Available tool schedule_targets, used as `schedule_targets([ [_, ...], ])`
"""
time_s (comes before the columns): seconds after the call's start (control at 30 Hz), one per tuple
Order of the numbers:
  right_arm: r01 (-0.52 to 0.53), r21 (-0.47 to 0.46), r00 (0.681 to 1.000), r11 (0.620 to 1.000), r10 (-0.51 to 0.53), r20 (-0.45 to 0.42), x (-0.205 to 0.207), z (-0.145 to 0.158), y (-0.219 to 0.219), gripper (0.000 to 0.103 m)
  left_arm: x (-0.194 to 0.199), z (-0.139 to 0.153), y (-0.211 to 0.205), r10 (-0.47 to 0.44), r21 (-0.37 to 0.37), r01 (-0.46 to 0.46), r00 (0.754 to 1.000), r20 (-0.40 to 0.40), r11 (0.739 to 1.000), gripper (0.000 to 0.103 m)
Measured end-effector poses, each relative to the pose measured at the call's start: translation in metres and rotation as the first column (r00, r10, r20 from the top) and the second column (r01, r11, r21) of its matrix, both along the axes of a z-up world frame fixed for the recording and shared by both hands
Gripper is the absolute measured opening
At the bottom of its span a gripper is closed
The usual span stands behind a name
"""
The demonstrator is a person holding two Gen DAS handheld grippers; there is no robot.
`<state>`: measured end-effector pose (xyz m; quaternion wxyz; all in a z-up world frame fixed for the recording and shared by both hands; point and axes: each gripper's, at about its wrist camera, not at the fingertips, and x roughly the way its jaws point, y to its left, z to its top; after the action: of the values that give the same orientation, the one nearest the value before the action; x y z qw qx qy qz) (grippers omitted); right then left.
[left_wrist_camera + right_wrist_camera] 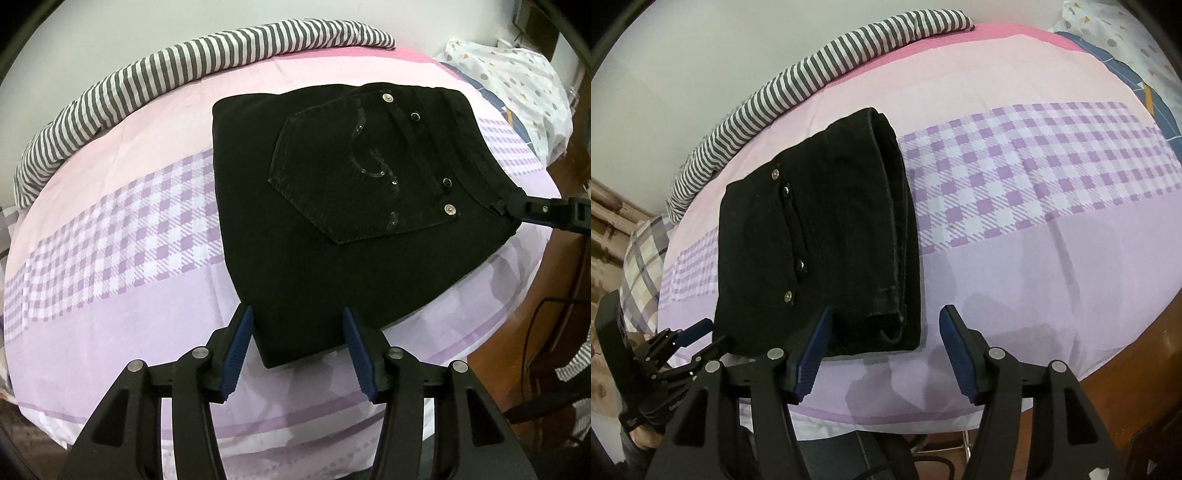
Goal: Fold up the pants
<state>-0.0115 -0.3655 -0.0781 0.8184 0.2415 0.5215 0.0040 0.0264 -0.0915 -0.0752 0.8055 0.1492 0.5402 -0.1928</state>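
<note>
Black pants (332,206) lie folded into a compact stack on the bed, back pocket with metal studs facing up. In the right wrist view the pants (820,243) show their stacked folded edges on the right side. My left gripper (297,332) is open, its blue pads either side of the stack's near corner. My right gripper (884,332) is open at the near edge of the stack, not holding cloth. The right gripper also shows in the left wrist view (546,214), at the waistband corner. The left gripper appears in the right wrist view (690,339) at the stack's left corner.
The pink and lilac checked bedspread (122,240) covers the bed. A grey-striped blanket (147,74) lies bunched along the far edge by the wall. A dotted pillow (517,85) sits at the far right. A wooden bed frame (535,314) runs along the right.
</note>
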Motion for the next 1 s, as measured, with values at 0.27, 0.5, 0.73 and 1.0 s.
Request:
schedule_targets([
  [0.27,0.005,0.017,1.0,1.0,-0.005,0.0,0.0,-0.001,-0.001,0.059,0.0,0.004,0.001,-0.003,-0.007,0.003,1.0,0.01,1.0,0.052],
  [0.5,0.004,-0.095,0.988,0.995,0.01,0.151,0.007,0.045,-0.002,0.059,0.016,0.039,0.016,0.023,-0.174,-0.007,0.996,0.089,0.985,0.052],
  [0.73,-0.074,-0.15,0.974,0.986,0.104,0.203,0.056,0.064,0.014,0.055,0.07,0.056,0.007,0.024,-0.263,0.016,0.989,0.146,0.965,0.052],
  [1.0,-0.141,-0.166,0.964,0.976,0.173,0.201,0.102,0.062,0.028,0.046,0.12,0.051,-0.011,0.011,-0.289,0.025,0.993,0.121,0.957,0.052],
])
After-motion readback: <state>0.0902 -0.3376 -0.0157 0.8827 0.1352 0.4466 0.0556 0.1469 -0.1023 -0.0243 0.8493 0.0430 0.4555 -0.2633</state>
